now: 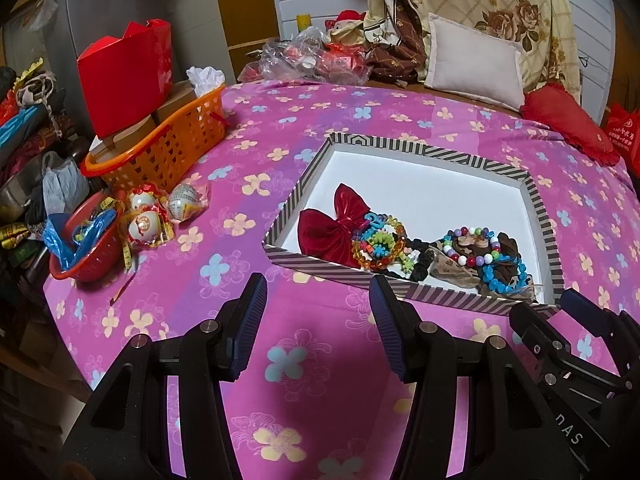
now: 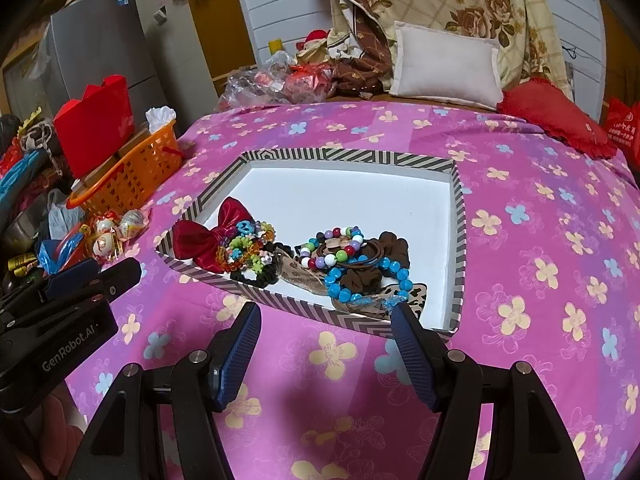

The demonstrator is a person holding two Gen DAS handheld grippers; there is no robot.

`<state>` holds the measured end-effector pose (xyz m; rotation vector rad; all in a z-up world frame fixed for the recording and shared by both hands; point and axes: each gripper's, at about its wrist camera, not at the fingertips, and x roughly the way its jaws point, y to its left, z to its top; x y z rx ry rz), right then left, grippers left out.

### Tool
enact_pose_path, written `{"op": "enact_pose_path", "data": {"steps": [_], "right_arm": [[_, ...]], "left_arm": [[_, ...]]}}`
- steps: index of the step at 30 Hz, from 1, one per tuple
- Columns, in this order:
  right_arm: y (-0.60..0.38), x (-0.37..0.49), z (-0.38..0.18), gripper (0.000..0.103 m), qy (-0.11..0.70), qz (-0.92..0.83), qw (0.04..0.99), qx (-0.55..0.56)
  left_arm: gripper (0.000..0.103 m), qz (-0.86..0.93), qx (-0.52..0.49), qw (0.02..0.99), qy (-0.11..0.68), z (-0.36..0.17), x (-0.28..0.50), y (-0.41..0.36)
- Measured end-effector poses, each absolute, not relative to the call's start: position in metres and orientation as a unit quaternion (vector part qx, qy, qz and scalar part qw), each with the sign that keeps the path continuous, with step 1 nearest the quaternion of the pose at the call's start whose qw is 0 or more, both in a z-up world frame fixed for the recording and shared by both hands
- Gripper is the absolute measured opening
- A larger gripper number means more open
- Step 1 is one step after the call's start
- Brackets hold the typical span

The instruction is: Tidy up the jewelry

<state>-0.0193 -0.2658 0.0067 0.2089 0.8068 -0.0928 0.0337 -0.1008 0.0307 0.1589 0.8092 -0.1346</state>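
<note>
Two hand-held grippers low over a pink bedspread printed with cream and blue flowers (image 1: 248,160): left gripper (image 1: 318,320) with blue ribbed pads spread apart and gripping nothing, right gripper (image 2: 326,344) likewise parted and empty, both just short of the near wall of a shallow box with black-and-white striped sides and a white floor (image 2: 352,160); inside it, heaped toward the near edge, a red velvet bow (image 2: 208,236), an amber and green beaded bracelet (image 2: 244,248), a bracelet of mixed coloured round beads (image 2: 332,256), a bright blue bead bracelet (image 2: 368,280), brown fabric scrunchies (image 2: 394,244) and a black scrunchie, all touching or overlapping; far half of the box floor bare; at the left edge of the bed an orange plastic lattice basket (image 1: 172,140) loaded with brown cartons and a red paper box (image 1: 128,72), wrapped white eggs (image 1: 156,216) beside a red plastic bowl (image 1: 88,248); behind, a white cushion (image 1: 476,64), a floral quilt (image 1: 500,4), crumpled clear plastic bags and a red frilled pillow (image 1: 564,120) against a white slatted wall
</note>
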Motion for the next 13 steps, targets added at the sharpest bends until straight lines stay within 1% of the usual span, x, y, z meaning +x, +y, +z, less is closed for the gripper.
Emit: {"op": "enact_pose_path", "data": {"steps": [8,13], "right_arm": [[-0.271,-0.019,0.001,0.065,0.395,-0.046,0.912,0.104],[-0.289,-0.022,0.001,0.065,0.39,-0.056,0.913,0.104]], "left_arm": [[0.053,-0.062,0.088,0.916,0.387,0.027,0.036,-0.103],[0.053,-0.07,0.085,0.91,0.4,0.022,0.038,-0.102]]}}
